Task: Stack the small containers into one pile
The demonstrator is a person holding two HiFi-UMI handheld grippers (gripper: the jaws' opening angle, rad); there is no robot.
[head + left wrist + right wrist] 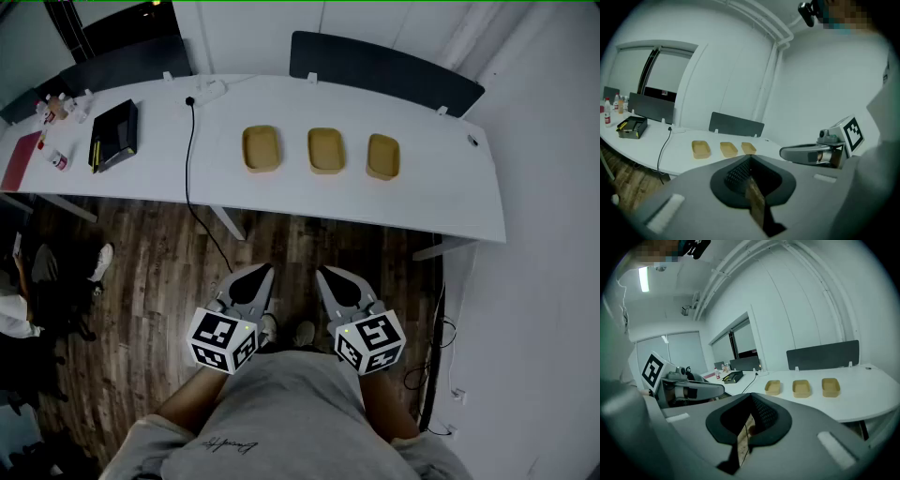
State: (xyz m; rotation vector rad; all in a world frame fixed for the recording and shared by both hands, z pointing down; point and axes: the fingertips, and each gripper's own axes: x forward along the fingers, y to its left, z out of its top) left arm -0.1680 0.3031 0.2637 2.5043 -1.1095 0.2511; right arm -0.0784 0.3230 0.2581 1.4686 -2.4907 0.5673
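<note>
Head view shows three small containers [325,150] in a spaced row on the worktop [422,202]; they look light and thin-walled, probably best pinched at a rim. Left gripper view shows the left gripper [750,160] with its fingers pressed together, empty. Right gripper view shows the right gripper [750,400] likewise.

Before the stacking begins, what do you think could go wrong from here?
Both the left gripper and right gripper are shut; reaching in that way would likely shove a container instead of gripping it. The cable hangs over the table edge near the left container and might snag the left gripper.
</note>
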